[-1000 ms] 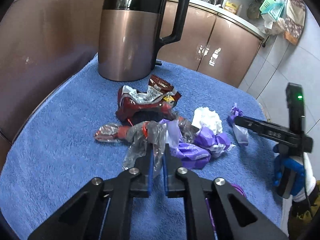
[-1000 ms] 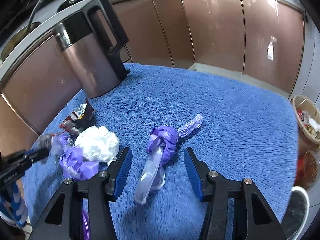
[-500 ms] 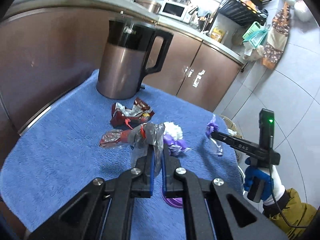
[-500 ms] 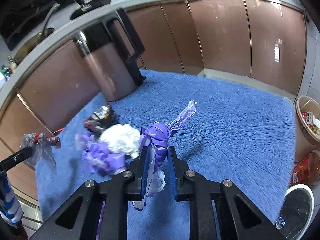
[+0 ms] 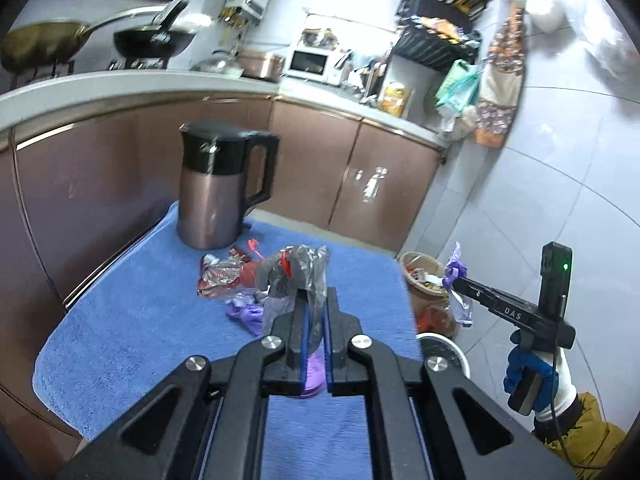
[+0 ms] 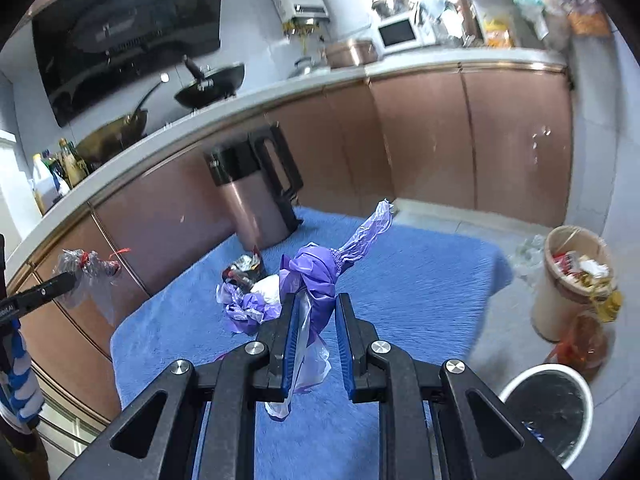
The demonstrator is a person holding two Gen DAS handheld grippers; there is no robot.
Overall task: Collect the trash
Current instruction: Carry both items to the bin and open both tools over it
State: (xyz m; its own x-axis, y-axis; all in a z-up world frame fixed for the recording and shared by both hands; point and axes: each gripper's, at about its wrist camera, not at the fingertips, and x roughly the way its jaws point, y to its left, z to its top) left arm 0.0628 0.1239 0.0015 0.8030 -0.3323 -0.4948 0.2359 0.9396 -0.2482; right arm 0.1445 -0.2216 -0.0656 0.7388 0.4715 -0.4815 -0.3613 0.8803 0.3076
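My left gripper is shut on a clear grey plastic bag with a red tie, lifted above the blue towel. My right gripper is shut on a knotted purple plastic bag, also held in the air. In the left wrist view the right gripper hangs past the towel's right edge, over the floor. On the towel lie a red snack wrapper, a crumpled purple bag and a white tissue.
A copper-and-black kettle stands at the towel's far edge. On the floor to the right are a tan waste basket full of rubbish and a white bin with a black liner. Brown cabinets run behind.
Both grippers have risen and pulled back from the towel. The right gripper closed on the purple bag and lifted it; the left carried the clear bag up.
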